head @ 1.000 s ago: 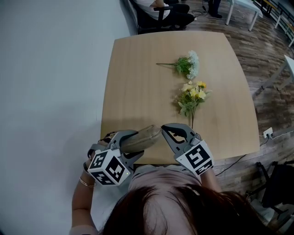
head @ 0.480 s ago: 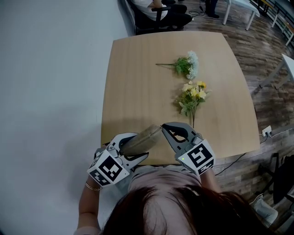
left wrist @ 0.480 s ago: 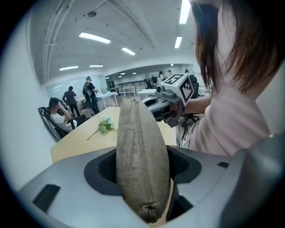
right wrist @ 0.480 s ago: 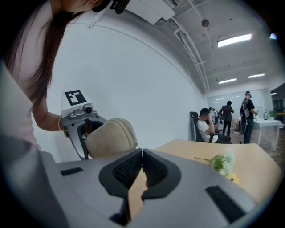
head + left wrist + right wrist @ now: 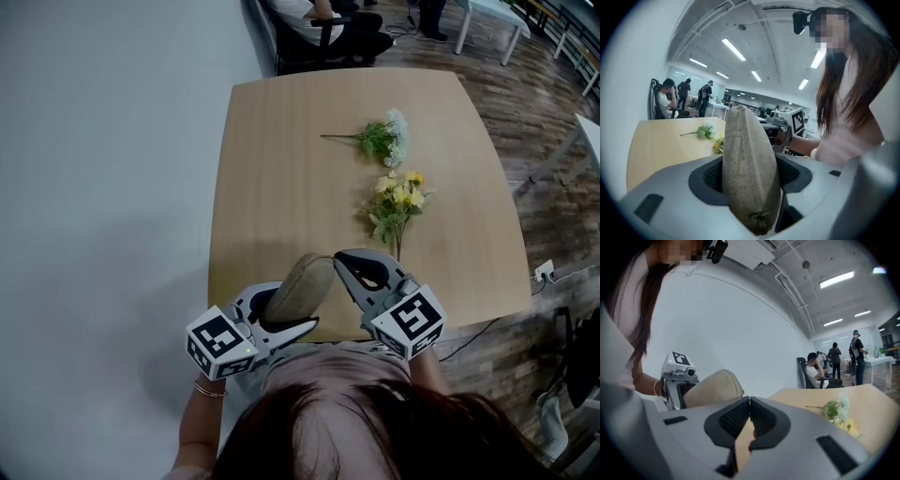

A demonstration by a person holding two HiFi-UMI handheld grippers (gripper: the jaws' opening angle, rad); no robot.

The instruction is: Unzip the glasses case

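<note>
The tan fabric glasses case [image 5: 305, 281] is held over the table's near edge. My left gripper [image 5: 281, 307] is shut on its lower half. In the left gripper view the case [image 5: 747, 159] stands on edge between the pads of the left gripper [image 5: 750, 176], seam uppermost. My right gripper [image 5: 337, 259] is shut, its tips against the case's far upper end. In the right gripper view the right gripper [image 5: 750, 401] has its pads pressed together, with the case [image 5: 715, 387] just behind and to the left. Whether a zipper pull is pinched there is hidden.
The wooden table [image 5: 281, 169] holds a white-and-green flower sprig [image 5: 386, 137] and a yellow bunch [image 5: 398, 202] on its right half. A seated person on a chair [image 5: 328, 28] is beyond the far edge. Light floor lies to the left, wood floor to the right.
My left gripper has rolled, swinging its marker cube down and left. The case has turned from lying nearly flat to standing on edge, pointing up at the right gripper, which barely moved.
</note>
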